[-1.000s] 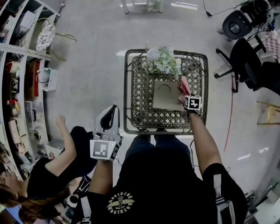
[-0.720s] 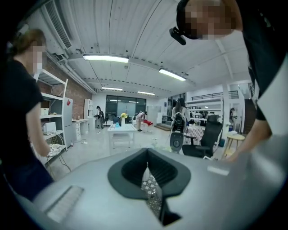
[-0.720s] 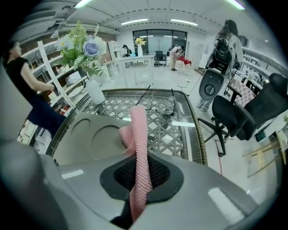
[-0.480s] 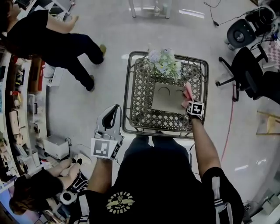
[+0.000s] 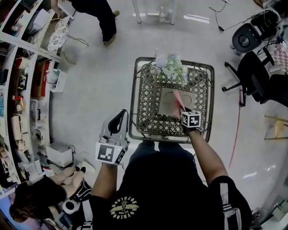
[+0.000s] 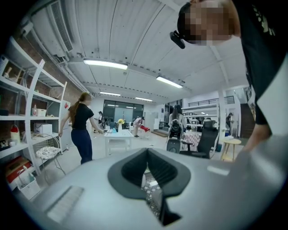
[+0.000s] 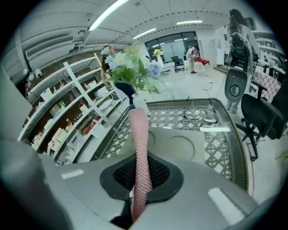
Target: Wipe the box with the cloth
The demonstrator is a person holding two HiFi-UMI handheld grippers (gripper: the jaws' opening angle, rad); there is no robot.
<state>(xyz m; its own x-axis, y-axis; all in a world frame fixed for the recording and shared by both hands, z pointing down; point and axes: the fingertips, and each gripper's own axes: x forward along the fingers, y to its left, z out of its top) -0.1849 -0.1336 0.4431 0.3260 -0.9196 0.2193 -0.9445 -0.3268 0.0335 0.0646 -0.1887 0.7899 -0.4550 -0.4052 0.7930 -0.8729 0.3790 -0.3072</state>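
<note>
We see the right claw clamped on the pink cloth over the box, which lies on the lattice desk (flowers at its far edge). The left claw hangs beside the desk, closed and empty.

The cloth and right gripper hide the box's right side; the top edge crops a far person.

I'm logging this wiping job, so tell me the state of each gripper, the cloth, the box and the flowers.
left gripper: shut, empty, beside the table.
right gripper: shut on the cloth, above the box.
cloth: pinched, trailing forward over the box.
box: closed, flat on the table.
flowers: upright at the table's far edge.
</note>
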